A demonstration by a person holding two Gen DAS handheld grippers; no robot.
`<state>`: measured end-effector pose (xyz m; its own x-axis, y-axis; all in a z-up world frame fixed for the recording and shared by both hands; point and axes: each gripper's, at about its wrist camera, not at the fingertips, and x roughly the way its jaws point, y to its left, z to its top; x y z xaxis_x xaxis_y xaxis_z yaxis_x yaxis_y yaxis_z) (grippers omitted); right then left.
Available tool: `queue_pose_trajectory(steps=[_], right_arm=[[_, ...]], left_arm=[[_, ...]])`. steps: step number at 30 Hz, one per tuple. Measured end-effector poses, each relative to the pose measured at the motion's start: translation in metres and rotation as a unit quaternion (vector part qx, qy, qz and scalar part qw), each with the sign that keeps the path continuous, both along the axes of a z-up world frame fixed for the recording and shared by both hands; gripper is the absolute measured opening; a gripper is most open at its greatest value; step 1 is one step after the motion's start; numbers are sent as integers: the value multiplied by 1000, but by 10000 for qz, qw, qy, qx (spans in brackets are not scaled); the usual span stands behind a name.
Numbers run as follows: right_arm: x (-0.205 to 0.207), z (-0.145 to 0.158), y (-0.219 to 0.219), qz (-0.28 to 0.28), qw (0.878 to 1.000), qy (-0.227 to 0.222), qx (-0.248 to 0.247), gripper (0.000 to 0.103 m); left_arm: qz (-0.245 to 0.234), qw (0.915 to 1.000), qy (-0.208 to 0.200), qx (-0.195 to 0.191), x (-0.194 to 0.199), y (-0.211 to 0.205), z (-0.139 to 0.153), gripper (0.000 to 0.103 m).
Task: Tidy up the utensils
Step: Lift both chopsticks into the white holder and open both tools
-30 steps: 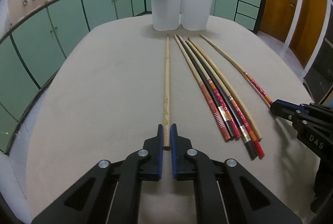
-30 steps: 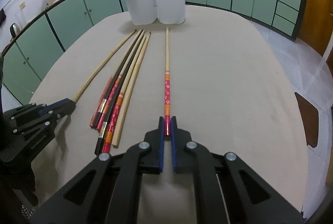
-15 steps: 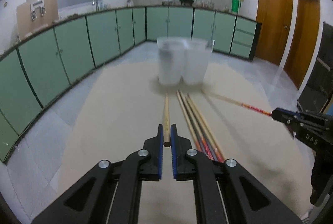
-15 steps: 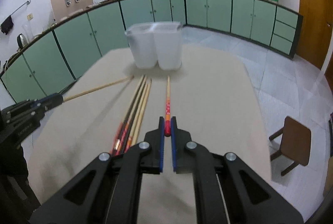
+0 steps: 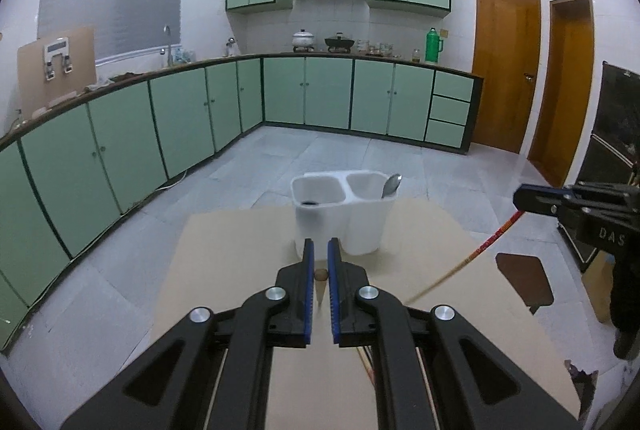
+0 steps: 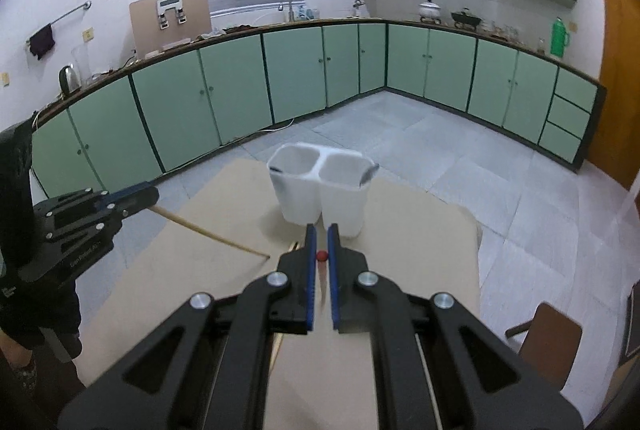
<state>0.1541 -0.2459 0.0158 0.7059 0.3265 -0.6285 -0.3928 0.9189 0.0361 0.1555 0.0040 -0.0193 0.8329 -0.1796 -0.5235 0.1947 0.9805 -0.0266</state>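
My left gripper (image 5: 320, 258) is shut on a plain wooden chopstick (image 5: 321, 280), lifted above the table and hanging tip down; it also shows in the right wrist view (image 6: 208, 235). My right gripper (image 6: 321, 240) is shut on a red-patterned chopstick (image 6: 321, 262), also lifted; it shows slanting in the left wrist view (image 5: 476, 254). A white two-compartment holder (image 5: 340, 218) stands at the table's far edge, just beyond both grippers. A metal spoon (image 5: 390, 186) leans in its right compartment.
The beige table (image 5: 224, 270) lies below. The other chopsticks on it are mostly hidden behind the gripper bodies. A brown stool (image 5: 524, 280) stands on the floor to the right. Green cabinets line the room.
Both grippers have lifted their chopsticks off the table, risen and tilted up. The chopsticks went from flat on the table to hanging tip down. The holder's open top is now visible.
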Motion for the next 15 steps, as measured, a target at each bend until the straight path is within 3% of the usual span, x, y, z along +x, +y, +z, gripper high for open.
queue_pose_trajectory(steps=[7, 15], right_arm=[[29, 35, -4, 111, 9998, -84, 120, 5], [61, 94, -9, 215, 9976, -446, 477, 5]], left_arm=[[-97, 9998, -40, -159, 19, 1, 19, 7], [-301, 9976, -559, -287, 24, 0, 72, 7]])
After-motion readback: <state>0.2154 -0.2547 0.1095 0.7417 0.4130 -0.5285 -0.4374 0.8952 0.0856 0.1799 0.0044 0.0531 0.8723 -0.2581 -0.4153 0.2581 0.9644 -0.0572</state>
